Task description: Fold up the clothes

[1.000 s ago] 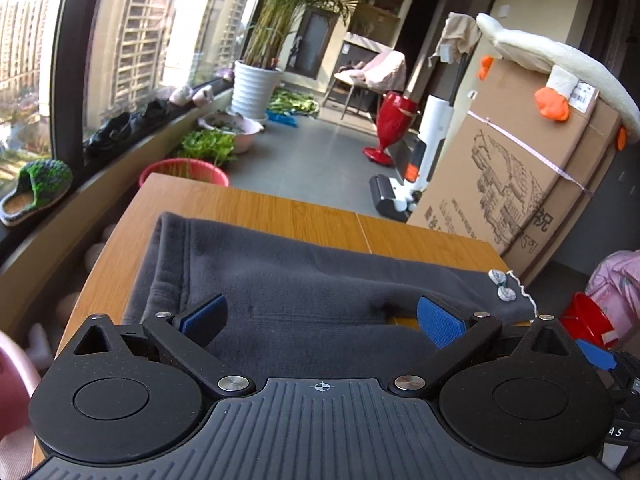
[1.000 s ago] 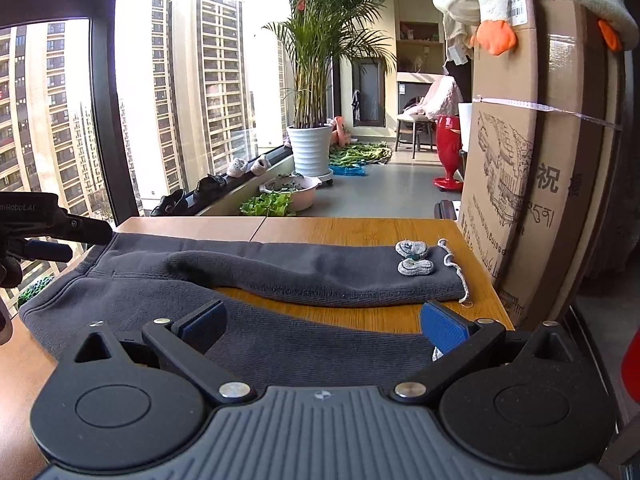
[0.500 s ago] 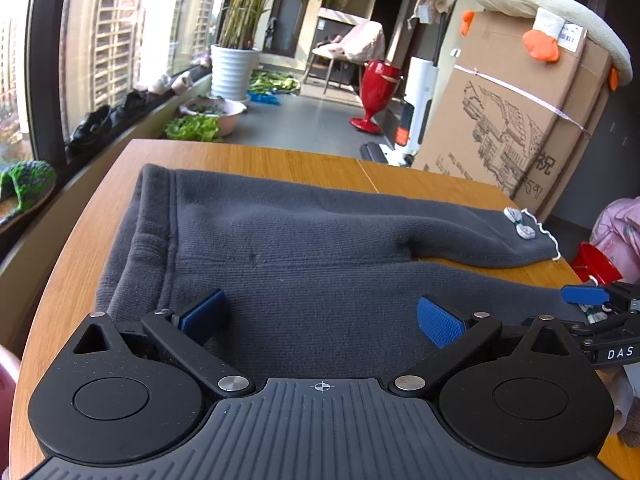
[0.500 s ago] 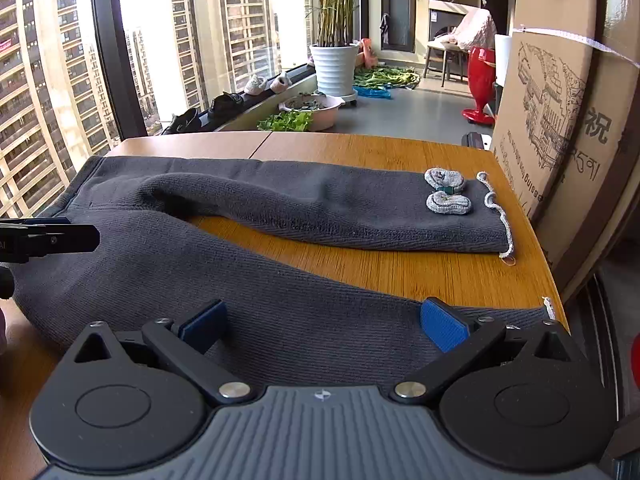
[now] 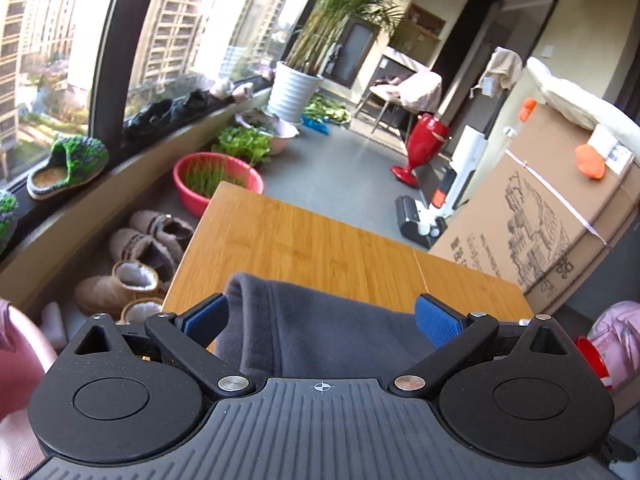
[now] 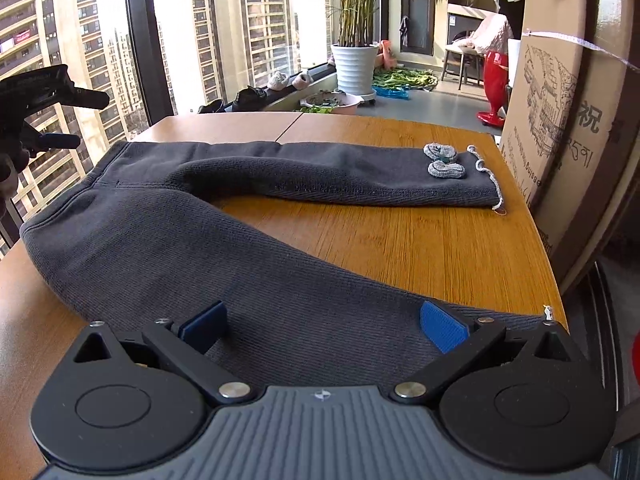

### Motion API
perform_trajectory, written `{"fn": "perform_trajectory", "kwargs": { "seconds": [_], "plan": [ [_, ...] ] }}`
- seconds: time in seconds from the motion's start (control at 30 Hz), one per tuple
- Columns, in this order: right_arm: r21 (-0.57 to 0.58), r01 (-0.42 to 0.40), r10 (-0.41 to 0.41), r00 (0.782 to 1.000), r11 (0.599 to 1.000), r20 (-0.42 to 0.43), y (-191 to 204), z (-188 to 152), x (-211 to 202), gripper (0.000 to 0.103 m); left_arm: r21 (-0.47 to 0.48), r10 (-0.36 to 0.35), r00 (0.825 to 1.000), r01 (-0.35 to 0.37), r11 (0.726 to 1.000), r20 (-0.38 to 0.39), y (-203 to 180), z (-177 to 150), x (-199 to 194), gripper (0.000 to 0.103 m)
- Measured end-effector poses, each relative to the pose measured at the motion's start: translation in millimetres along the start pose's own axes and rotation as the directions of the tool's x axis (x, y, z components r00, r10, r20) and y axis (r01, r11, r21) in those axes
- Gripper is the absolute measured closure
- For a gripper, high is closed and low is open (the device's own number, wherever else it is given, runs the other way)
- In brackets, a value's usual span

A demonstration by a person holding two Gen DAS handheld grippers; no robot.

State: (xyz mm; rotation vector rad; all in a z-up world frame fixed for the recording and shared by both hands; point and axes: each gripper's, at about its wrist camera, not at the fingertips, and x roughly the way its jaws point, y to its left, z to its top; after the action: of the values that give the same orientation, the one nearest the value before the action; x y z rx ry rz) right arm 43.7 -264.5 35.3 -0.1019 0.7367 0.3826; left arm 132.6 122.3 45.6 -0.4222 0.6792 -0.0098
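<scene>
Nearest, the right gripper is hovering low over the near leg of the grey trousers, jaws spread wide and gripping nothing, blue pads either side of the cloth. Folding is judged barely begun: the trousers are lying flat on the table, legs splayed in a V with bare wood between, no fold showing; bringing one leg over the other and halving the length are remaining. Further off, the far leg is reaching toward the box, its bow trim near the cuff. At the waistband, the left gripper is also released, jaws straddling the raised hem edge without pinching it, tilted forward over the table's left side
</scene>
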Motion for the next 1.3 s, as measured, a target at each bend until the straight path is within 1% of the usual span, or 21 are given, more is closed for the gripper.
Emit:
{"fn": "perform_trajectory", "kwargs": {
  "seconds": [0.07,0.17,0.3,0.33,0.37,0.4,0.43,0.47,0.6,0.67,0.7,0.77,0.8,0.83,0.87,0.9,0.97,1.03,1.13,1.23,1.3],
  "plan": [
    [0.001,-0.006,0.006,1.0,1.0,0.001,-0.7,3.6,1.6,0.0,0.041,0.054,0.997,-0.052,0.998,-0.049,-0.5,7.5,21.7,0.013],
    [0.024,-0.039,0.038,0.999,0.999,0.024,-14.6,17.9,-2.7,0.003,0.106,0.129,0.988,-0.119,0.987,-0.088,-2.8,9.3,41.8,0.009],
    [0.052,0.031,-0.038,0.99,0.998,0.137,-51.7,51.9,-13.8,0.004,0.123,0.165,0.98,-0.151,0.981,-0.114,3.3,9.8,53.3,0.008],
    [0.066,0.052,-0.061,0.987,0.996,0.151,-62.0,61.3,-12.3,0.01,0.125,0.17,0.979,-0.156,0.98,-0.115,5.6,9.6,55.0,0.008],
    [0.092,0.064,-0.077,0.985,0.994,0.155,-74.6,71.4,-7.8,0.021,0.122,0.167,0.98,-0.153,0.981,-0.111,7.4,9.9,55.9,0.008],
    [0.129,0.066,-0.086,0.985,0.989,0.152,-88.6,81.5,-1.2,0.029,0.115,0.159,0.982,-0.147,0.982,-0.103,8.8,10.5,56.1,0.008],
    [0.17,0.068,-0.094,0.984,0.983,0.149,-101.3,89.6,6.1,0.044,0.102,0.144,0.985,-0.134,0.986,-0.095,10.1,11.1,56.4,0.008],
    [0.216,0.071,-0.103,0.984,0.974,0.144,-112.2,95.1,14.5,0.05,0.086,0.126,0.988,-0.118,0.989,-0.088,11.2,11.6,56.4,0.008],
    [0.35,0.087,-0.132,0.985,0.933,0.107,-141.7,108.4,53.1,0.051,0.116,0.11,0.991,-0.101,0.988,-0.077,6.2,8.4,58.9,0.015],
    [0.379,0.103,-0.14,0.988,0.92,0.071,-144.3,108.3,77.3,0.05,0.157,0.109,0.99,-0.095,0.983,-0.084,0.8,6.8,60.2,0.018],
    [0.389,0.114,-0.145,0.988,0.914,0.052,-144.8,107.5,88.9,0.05,0.171,0.109,0.99,-0.092,0.981,-0.089,-1.6,6.4,60.6,0.022],
    [0.383,0.122,-0.151,0.988,0.915,0.045,-141.0,103.7,103.4,0.051,0.19,0.107,0.99,-0.088,0.978,-0.091,-3.8,6.1,60.8,0.025],
    [0.368,0.12,-0.147,0.988,0.922,0.048,-137.2,102.4,107.7,0.053,0.199,0.108,0.99,-0.089,0.976,-0.087,-3.7,5.9,60.8,0.031],
    [0.344,0.111,-0.137,0.989,0.932,0.051,-132.5,102.4,109.5,0.067,0.209,0.111,0.991,-0.092,0.974,-0.081,-3.5,5.6,60.9,0.035],
    [0.334,0.103,-0.128,0.99,0.937,0.054,-129.2,103.0,109.2,0.085,0.215,0.114,0.991,-0.095,0.972,-0.076,-3.0,5.5,60.7,0.045],
    [0.333,0.098,-0.123,0.991,0.938,0.057,-125.9,103.7,107.5,0.09,0.212,0.113,0.991,-0.095,0.973,-0.074,-1.7,5.7,59.9,0.058],
    [0.318,0.099,-0.125,0.99,0.943,0.064,-121.0,106.2,100.3,0.097,0.18,0.088,0.993,-0.072,0.981,-0.082,3.3,7.1,55.9,0.062],
    [0.315,0.089,-0.127,0.987,0.945,0.102,-119.7,106.6,79.4,0.097,0.166,0.072,0.995,-0.061,0.984,-0.062,5.2,8.3,43.1,0.063],
    [0.318,0.047,-0.111,0.976,0.947,0.186,-120.1,102.1,33.2,0.098,0.163,0.017,1.0,-0.017,0.986,0.002,3.6,8.3,2.4,0.064],
    [0.306,0.002,-0.094,0.953,0.952,0.287,-114.8,79.9,-29.9,0.098,0.155,-0.056,0.996,0.045,0.987,0.067,3.2,-3.1,-53.5,0.065],
    [0.278,0.005,-0.1,0.939,0.96,0.33,-107.2,57.0,-62.4,0.098,0.155,-0.097,0.991,0.082,0.985,0.094,6.4,-21.0,-87.8,0.065]
  ]
}}
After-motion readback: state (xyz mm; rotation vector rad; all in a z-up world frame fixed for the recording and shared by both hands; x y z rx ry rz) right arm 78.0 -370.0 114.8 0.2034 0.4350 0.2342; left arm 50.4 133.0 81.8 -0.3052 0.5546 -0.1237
